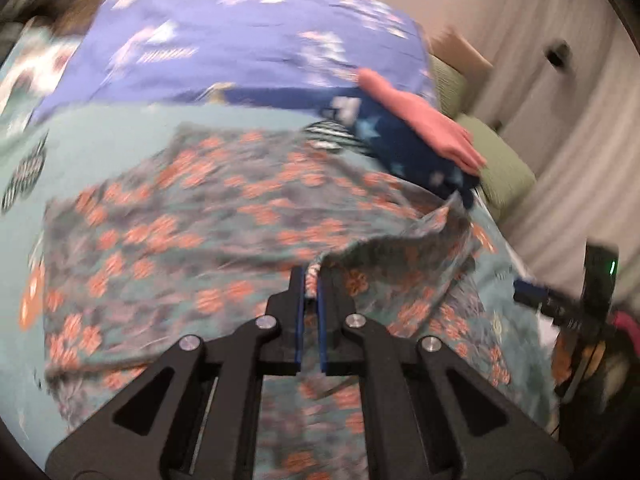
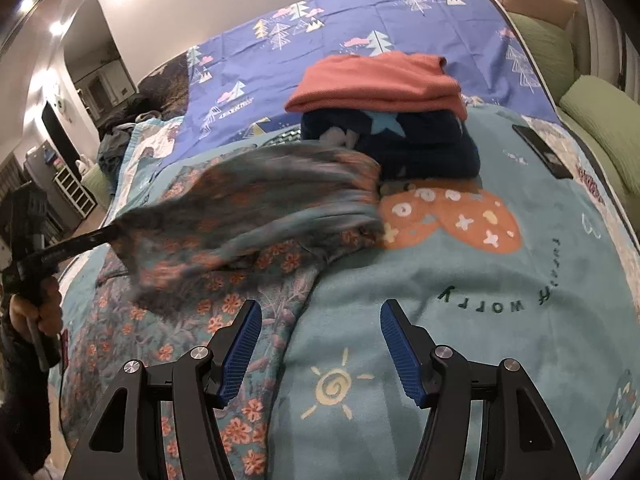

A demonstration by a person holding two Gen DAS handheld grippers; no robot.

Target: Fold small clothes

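Note:
A teal garment with orange flowers (image 1: 224, 216) lies spread on the bed. My left gripper (image 1: 313, 276) is shut on its edge and lifts that part, blurred by motion; in the right wrist view the lifted cloth (image 2: 256, 200) hangs from the left gripper (image 2: 114, 232) over the rest of the garment (image 2: 168, 344). My right gripper (image 2: 320, 316) is open and empty, low over the blanket just right of the garment's edge. A pile of folded clothes, salmon-pink (image 2: 380, 80) on dark blue with stars (image 2: 424, 140), sits beyond.
The bed carries a teal blanket (image 2: 460, 320) with an orange heart and a sun, and a purple sheet (image 2: 320, 16) with trees behind. A dark phone (image 2: 542, 152) lies at the right. Green pillows (image 2: 600, 120) line the right edge. Curtains (image 1: 560, 160) hang beyond.

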